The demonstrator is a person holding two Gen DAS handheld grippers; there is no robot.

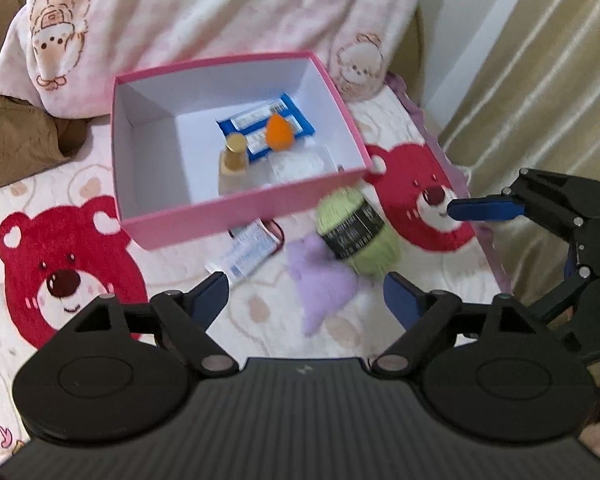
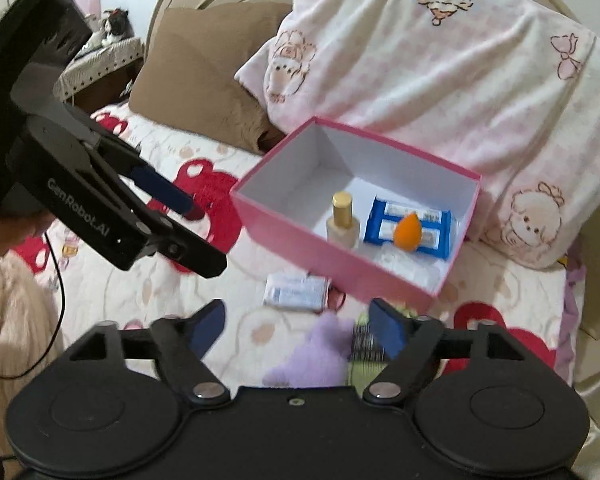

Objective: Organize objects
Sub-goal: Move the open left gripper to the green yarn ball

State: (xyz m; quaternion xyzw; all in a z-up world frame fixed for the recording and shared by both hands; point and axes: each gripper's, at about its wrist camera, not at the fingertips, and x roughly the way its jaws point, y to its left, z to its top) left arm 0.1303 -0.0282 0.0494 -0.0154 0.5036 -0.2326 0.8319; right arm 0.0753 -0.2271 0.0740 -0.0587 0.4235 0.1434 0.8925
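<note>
Jaws stand wide and empty on both the left gripper (image 1: 304, 292) and right gripper (image 2: 296, 322). Just ahead of them on the bedspread lie a purple plush (image 1: 324, 284), green yarn ball (image 1: 356, 232) and white packet (image 1: 246, 252), all in front of the pink box (image 1: 236, 212); judging by the right wrist view, the right gripper is nearer the plush.

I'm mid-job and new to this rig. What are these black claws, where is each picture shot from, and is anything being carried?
Each claw is a hand-held gripper carried by a person, with a camera looking along its blue-tipped fingers. One picture is from the left hand-held gripper, the other from the right hand-held gripper. Both are open and empty.

On the bed cover stands a pink box holding a gold-capped bottle, an orange sponge and a blue packet. Outside it lie a white packet, a green yarn ball and a purple plush.
</note>
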